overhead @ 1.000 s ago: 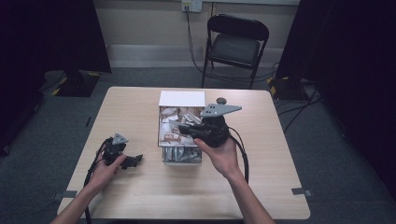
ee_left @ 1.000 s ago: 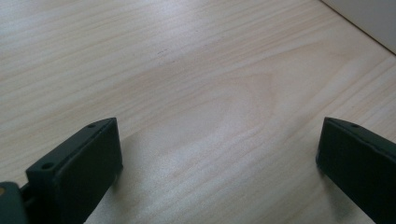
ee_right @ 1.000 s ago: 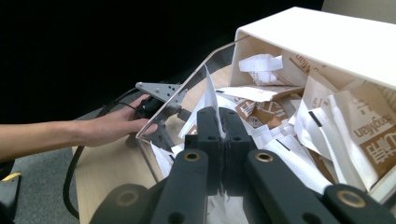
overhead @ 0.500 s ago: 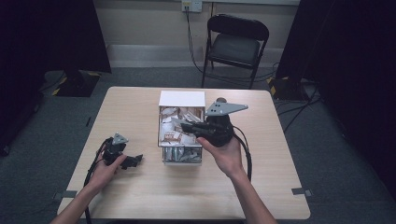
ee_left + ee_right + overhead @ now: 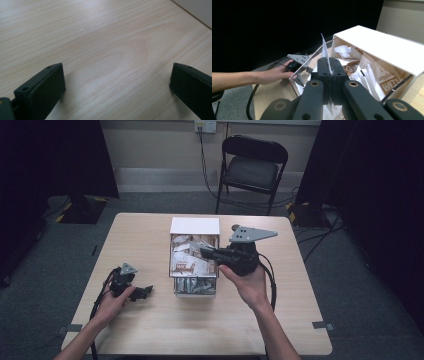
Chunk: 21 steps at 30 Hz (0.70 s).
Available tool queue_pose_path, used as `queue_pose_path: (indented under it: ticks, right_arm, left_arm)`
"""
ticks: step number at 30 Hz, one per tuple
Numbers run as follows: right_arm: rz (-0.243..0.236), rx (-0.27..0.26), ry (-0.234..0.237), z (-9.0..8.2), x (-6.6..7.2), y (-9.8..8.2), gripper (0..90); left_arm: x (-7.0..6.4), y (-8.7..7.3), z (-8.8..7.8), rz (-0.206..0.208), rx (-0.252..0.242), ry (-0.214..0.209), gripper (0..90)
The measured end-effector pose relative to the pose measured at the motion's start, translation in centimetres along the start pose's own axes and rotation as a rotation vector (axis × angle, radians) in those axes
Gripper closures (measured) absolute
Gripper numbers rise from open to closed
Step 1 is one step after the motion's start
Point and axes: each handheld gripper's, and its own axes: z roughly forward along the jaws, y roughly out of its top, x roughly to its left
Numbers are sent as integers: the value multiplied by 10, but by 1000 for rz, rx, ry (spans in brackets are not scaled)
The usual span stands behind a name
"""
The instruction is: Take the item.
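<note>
Now | right gripper jaws pinch white packet | above box

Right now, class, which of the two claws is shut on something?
The right claw, over the box, pinches a white packet; the left claw is open over bare table.

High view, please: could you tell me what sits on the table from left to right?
Left tongs resting on the table → box of packets → right tongs reaching over the box, pinching a packet.
</note>
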Motion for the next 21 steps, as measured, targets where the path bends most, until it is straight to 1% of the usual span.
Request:
queue_pose_path:
  ticks: [10, 15, 21]
  right_arm:
    - [-7, -30, -3, -14, 2, 6, 887]
    - [-8, -40, -18, -24, 2, 7, 887]
    - [-6, -36, -44, -34, 1, 6, 887]
  left_arm:
    - [0, 0, 0, 0, 0, 0, 0]
    - [0, 0, 0, 0, 0, 0, 0]
    - [0, 0, 0, 0, -1, 1, 0]
